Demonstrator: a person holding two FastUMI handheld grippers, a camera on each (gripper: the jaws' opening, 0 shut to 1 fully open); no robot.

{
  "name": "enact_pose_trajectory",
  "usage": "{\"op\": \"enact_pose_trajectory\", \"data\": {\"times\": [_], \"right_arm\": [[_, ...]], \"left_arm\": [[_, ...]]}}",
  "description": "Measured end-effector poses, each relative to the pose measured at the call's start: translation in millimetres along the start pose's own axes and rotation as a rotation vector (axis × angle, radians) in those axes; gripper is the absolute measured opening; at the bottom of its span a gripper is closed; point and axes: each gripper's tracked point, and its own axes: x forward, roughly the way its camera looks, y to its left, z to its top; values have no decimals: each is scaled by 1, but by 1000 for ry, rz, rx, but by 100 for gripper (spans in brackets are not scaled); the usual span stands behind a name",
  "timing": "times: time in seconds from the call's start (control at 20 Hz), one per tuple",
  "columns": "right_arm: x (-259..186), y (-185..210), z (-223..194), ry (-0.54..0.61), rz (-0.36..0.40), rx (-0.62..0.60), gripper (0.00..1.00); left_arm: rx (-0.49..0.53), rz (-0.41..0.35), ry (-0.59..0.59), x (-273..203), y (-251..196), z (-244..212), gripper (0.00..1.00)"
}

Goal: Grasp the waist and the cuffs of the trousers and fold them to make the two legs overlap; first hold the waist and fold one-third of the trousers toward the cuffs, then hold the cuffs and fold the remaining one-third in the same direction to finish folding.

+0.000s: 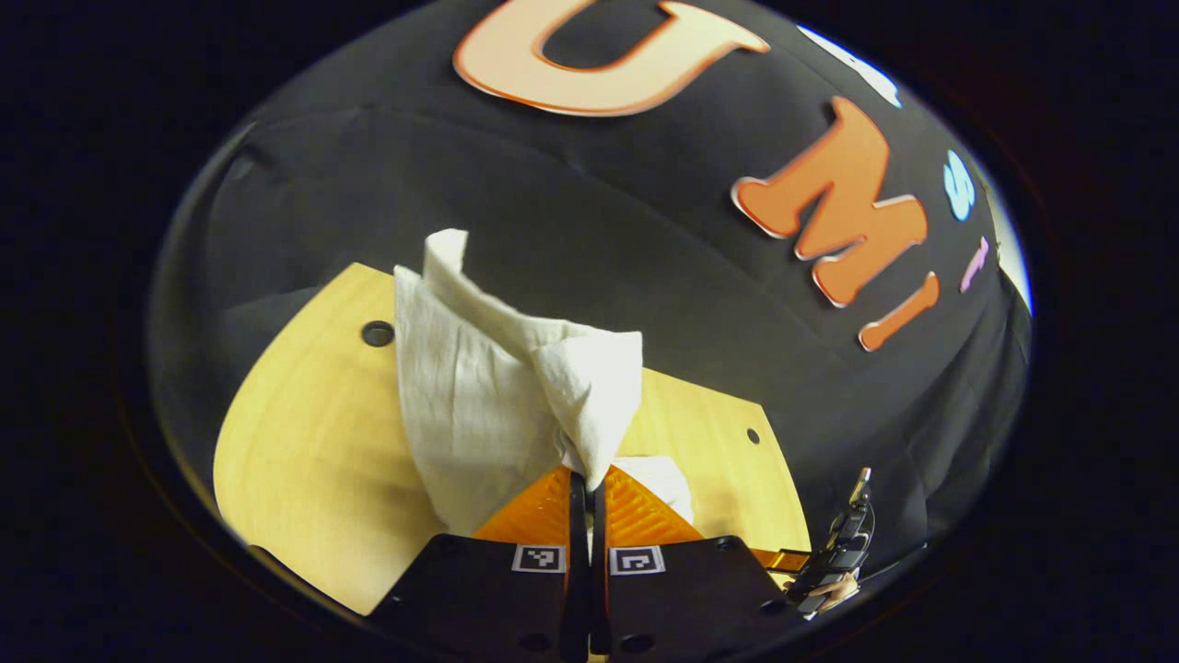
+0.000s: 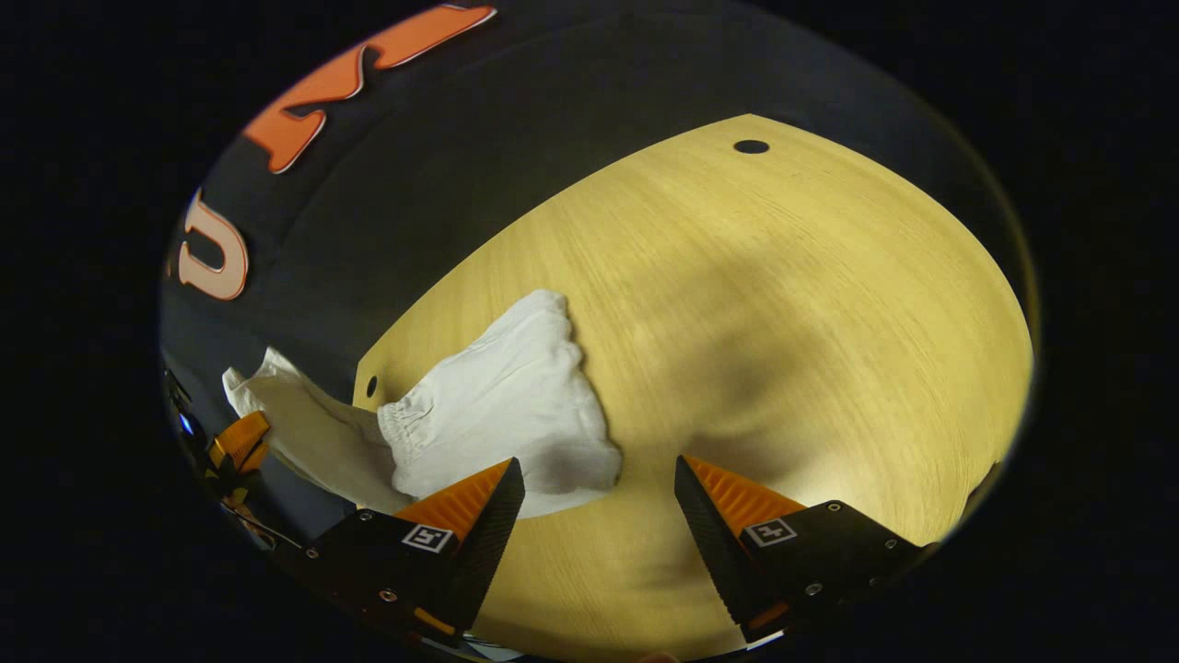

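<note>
The white trousers (image 1: pixel 479 387) hang from my left gripper (image 1: pixel 588 483), which is shut on a bunched fold of the cloth and holds it above the wooden table (image 1: pixel 304 460). In the right gripper view the trousers (image 2: pixel 507 405) lie partly on the table (image 2: pixel 783 322), a gathered elastic band showing at their left, and one end rises off the table's edge toward the left gripper (image 2: pixel 235 447). My right gripper (image 2: pixel 599 479) stands open just above the table, its left finger beside the cloth's near edge and nothing between its fingers. The right gripper (image 1: pixel 838 552) also appears at the lower right of the left gripper view.
The table has small round holes (image 2: pixel 751 146) near its far edge and one (image 2: pixel 371 387) beside the cloth. Black cloth walls close in behind the table. Bare wood stretches to the right of the trousers.
</note>
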Motion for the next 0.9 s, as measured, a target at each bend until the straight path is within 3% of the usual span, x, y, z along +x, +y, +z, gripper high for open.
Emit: {"op": "enact_pose_trajectory", "data": {"times": [0.2, 0.35, 0.55, 0.8, 0.85, 0.9], "right_arm": [[-21, -43, 12, -12, -13, 42, 99], [-37, -75, 17, -12, -31, 67, 99], [-34, -102, 12, -2, -51, 93, 99], [-39, -118, 15, 0, -62, 94, 99], [-39, -119, 14, 2, -59, 88, 99], [-38, -118, 14, 5, -57, 79, 99]], "left_arm": [[64, -58, 87, 51, -49, -31, 4], [93, -78, 172, 76, -50, -45, 4], [130, -51, 319, 105, -55, -94, 4], [161, 3, 406, 126, -44, -132, 6], [149, 3, 418, 124, -47, -137, 29], [144, -1, 420, 125, -50, -141, 29]]}}
